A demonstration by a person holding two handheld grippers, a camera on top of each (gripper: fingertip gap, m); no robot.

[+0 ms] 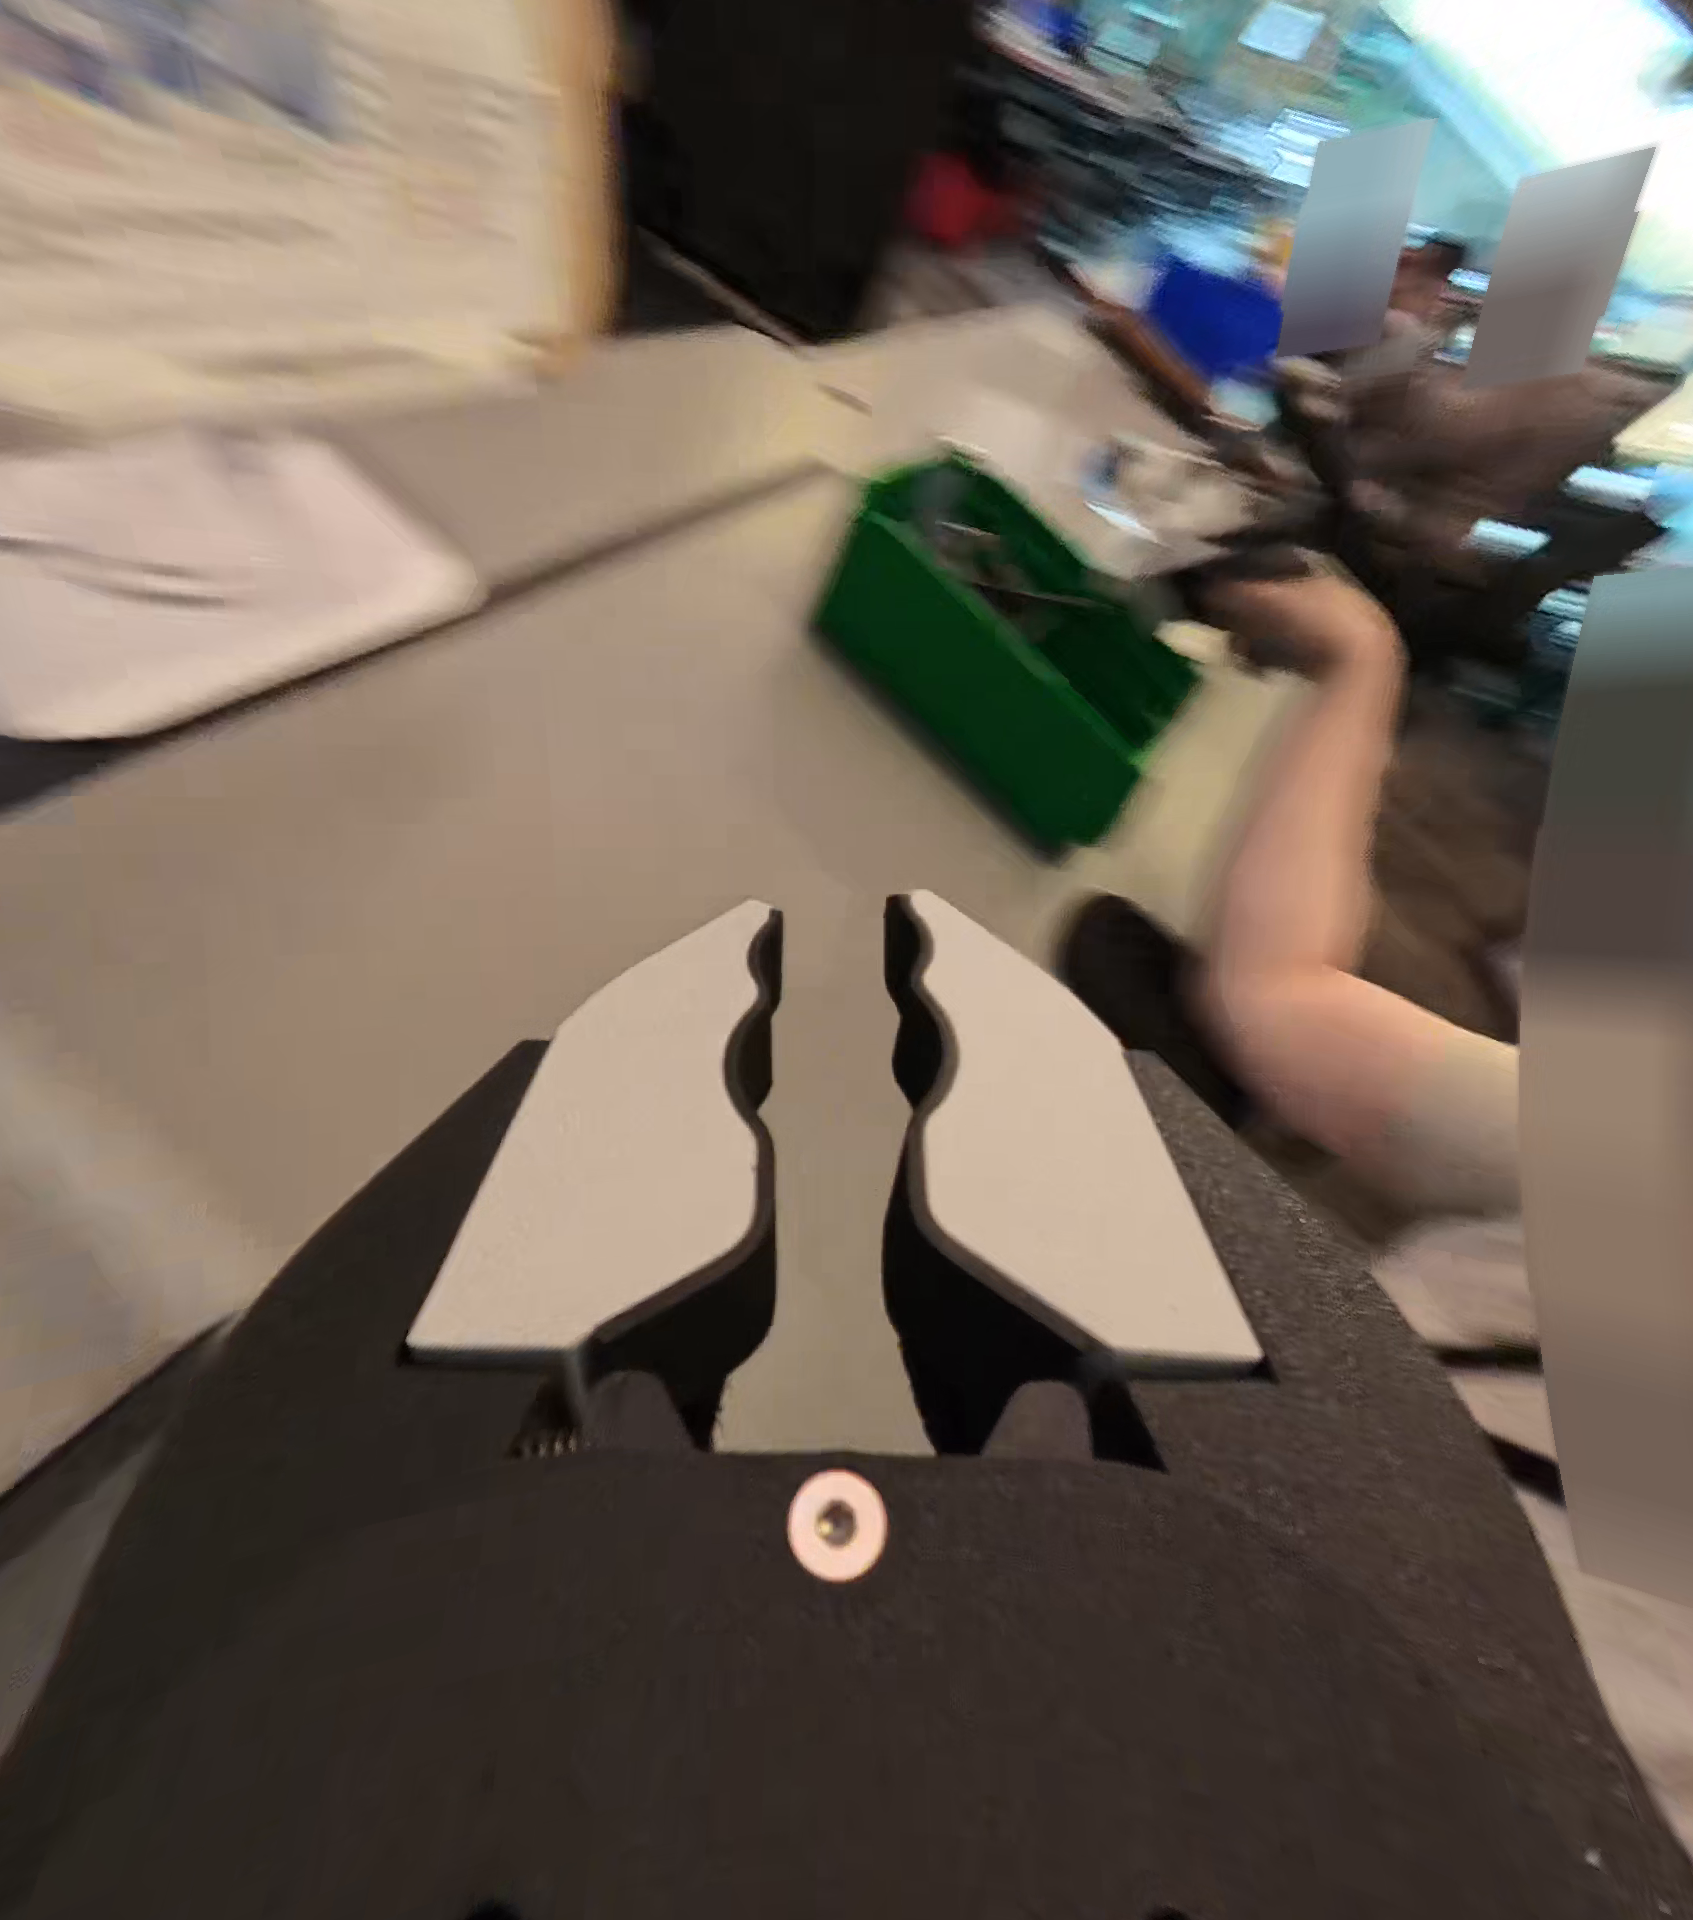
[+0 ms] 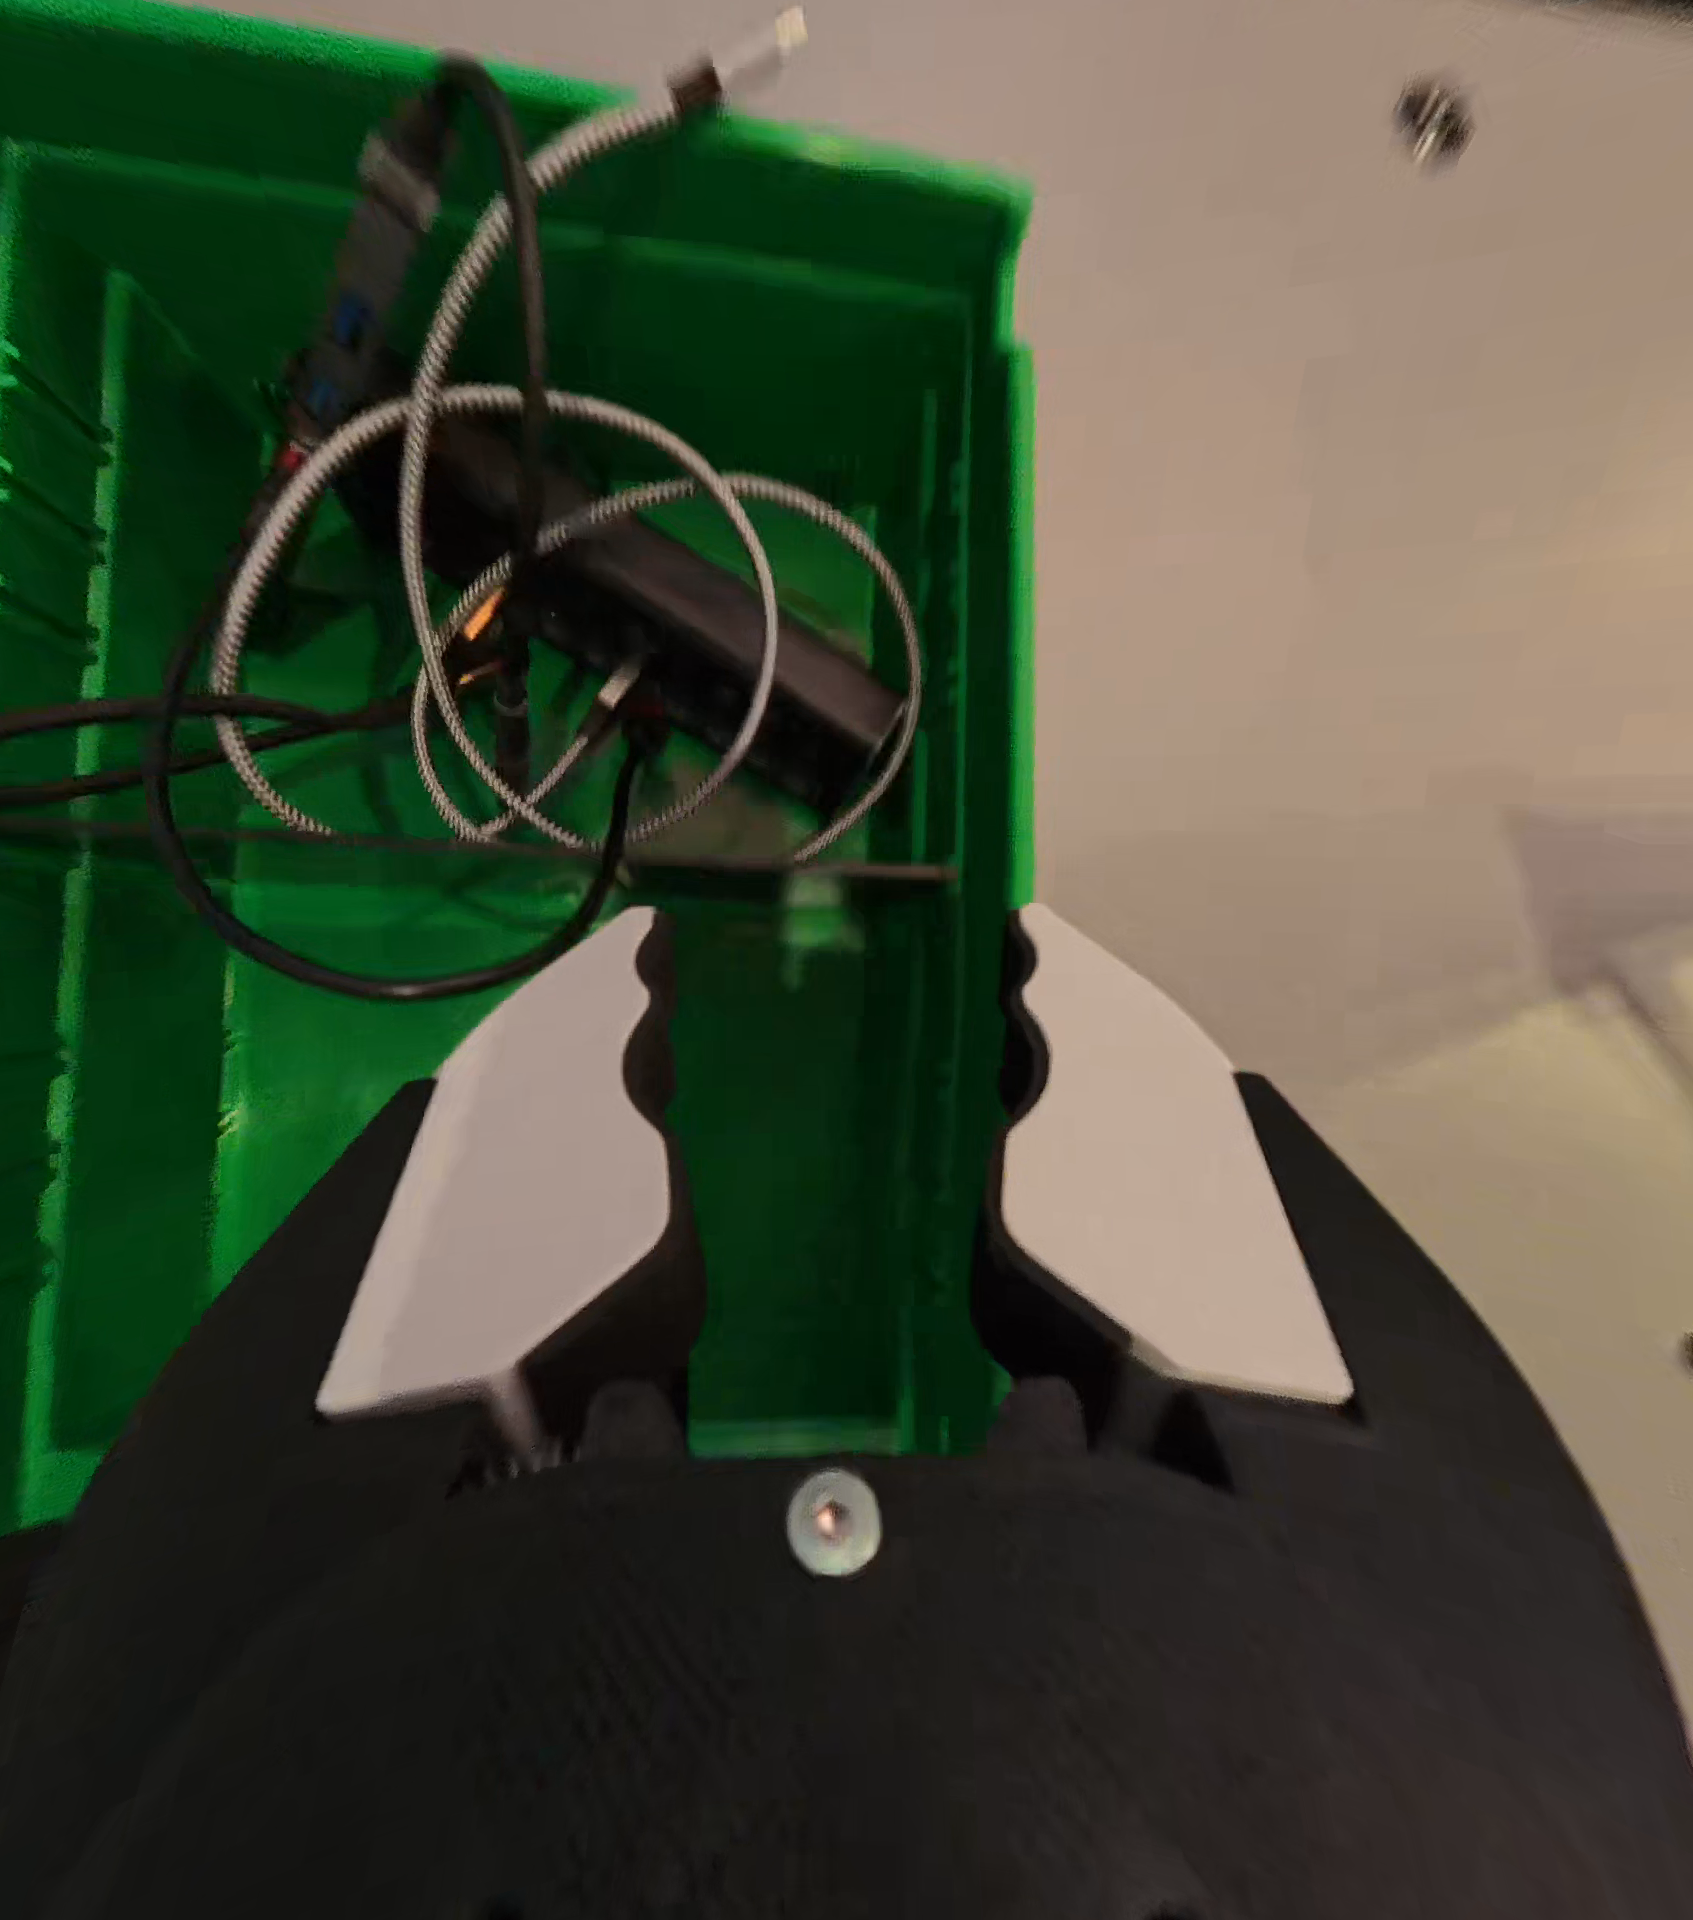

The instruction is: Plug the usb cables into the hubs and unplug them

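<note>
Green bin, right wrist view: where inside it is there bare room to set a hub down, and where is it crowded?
The near end of the green bin, under the open right gripper, is bare floor between its walls. The far half is crowded: a black hub, looped braided cable and black cable tangle there. Right of the bin, the table is mostly bare.

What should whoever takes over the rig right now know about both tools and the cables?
Left tool: open a little, empty, over bare table.
Right tool: open wide, empty, above the green bin.
In the bin: black hub, second hub, braided cable, black cable, all tangled.
Done: nothing picked up; plug states unclear.
Left: lift out hubs and cables, plug in, unplug.
</note>
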